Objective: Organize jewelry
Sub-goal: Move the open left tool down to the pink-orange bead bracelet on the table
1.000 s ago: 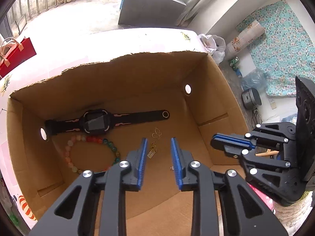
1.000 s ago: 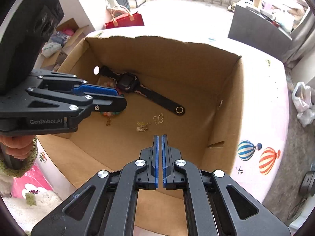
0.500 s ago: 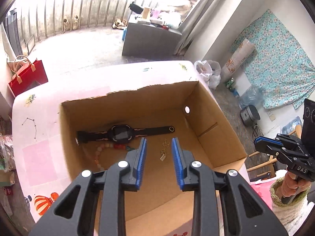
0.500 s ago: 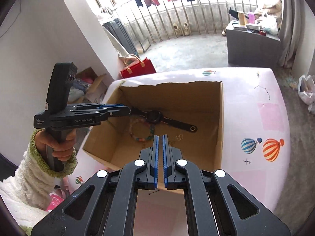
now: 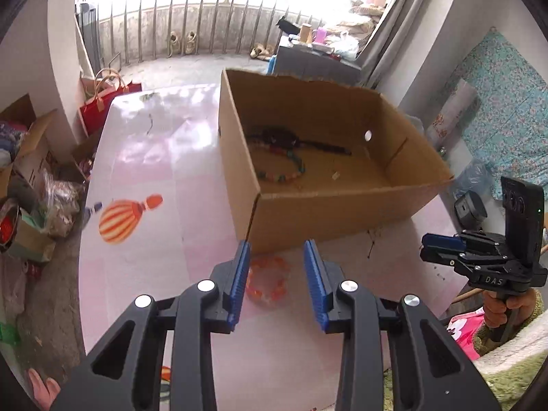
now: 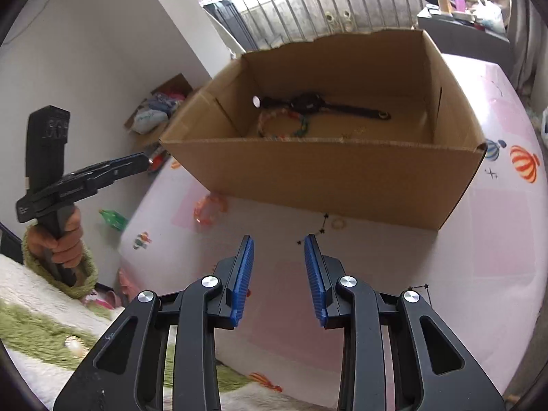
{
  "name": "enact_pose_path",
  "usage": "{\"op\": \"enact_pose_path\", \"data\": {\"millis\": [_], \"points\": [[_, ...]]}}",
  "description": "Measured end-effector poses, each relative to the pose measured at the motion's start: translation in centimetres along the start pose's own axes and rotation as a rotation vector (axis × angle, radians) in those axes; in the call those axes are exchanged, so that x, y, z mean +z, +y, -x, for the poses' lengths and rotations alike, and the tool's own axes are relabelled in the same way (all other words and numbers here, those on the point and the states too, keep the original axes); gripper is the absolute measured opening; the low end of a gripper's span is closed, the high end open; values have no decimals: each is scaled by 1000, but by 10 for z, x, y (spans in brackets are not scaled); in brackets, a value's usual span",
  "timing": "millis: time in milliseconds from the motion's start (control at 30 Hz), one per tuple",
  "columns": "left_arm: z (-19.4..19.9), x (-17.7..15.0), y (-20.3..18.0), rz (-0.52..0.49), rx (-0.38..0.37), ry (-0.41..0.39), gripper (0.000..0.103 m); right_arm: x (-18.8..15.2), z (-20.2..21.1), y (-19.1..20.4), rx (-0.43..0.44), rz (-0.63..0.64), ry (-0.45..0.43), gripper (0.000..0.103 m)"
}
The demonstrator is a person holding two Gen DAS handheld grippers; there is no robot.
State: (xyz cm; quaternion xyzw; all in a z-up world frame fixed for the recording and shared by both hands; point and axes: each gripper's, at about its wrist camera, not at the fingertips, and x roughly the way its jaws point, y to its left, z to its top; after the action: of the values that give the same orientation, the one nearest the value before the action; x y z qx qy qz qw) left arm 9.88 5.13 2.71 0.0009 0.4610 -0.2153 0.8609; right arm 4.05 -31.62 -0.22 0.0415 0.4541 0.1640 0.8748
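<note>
Two tongs hover over a pink table [image 5: 144,171]. The left tongs [image 5: 276,275] are spreading, nothing pinched; an orange bead bracelet [image 5: 268,279] lies on the table just beyond the tips. The right tongs [image 6: 279,269] are also spreading and empty, a small ring [image 6: 338,223] ahead. Beyond both stands a cardboard box [image 6: 328,178] holding a black watch [image 6: 310,102] and a colourful bead bracelet [image 6: 284,126].

Both grippers point steeply downward, jaws opening and empty: left gripper [image 5: 275,265], right gripper [image 6: 279,260], each hand-held.
</note>
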Motion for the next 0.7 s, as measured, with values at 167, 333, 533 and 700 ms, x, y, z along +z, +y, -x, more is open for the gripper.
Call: {"op": "enact_pose_path", "data": {"millis": [167, 333, 533, 700], "points": [[-34, -25, -12, 0, 67, 34, 32, 0, -27, -8, -56, -28, 77, 32], [-57, -24, -15, -13, 126, 90, 32, 3, -19, -10, -87, -26, 25, 32], [-46, -17, -13, 27, 107, 14, 37, 5, -20, -8, -117, -7, 38, 32], [-51, -21, -25, -13, 140, 29, 37, 7, -28, -12, -124, -37, 26, 32]]}}
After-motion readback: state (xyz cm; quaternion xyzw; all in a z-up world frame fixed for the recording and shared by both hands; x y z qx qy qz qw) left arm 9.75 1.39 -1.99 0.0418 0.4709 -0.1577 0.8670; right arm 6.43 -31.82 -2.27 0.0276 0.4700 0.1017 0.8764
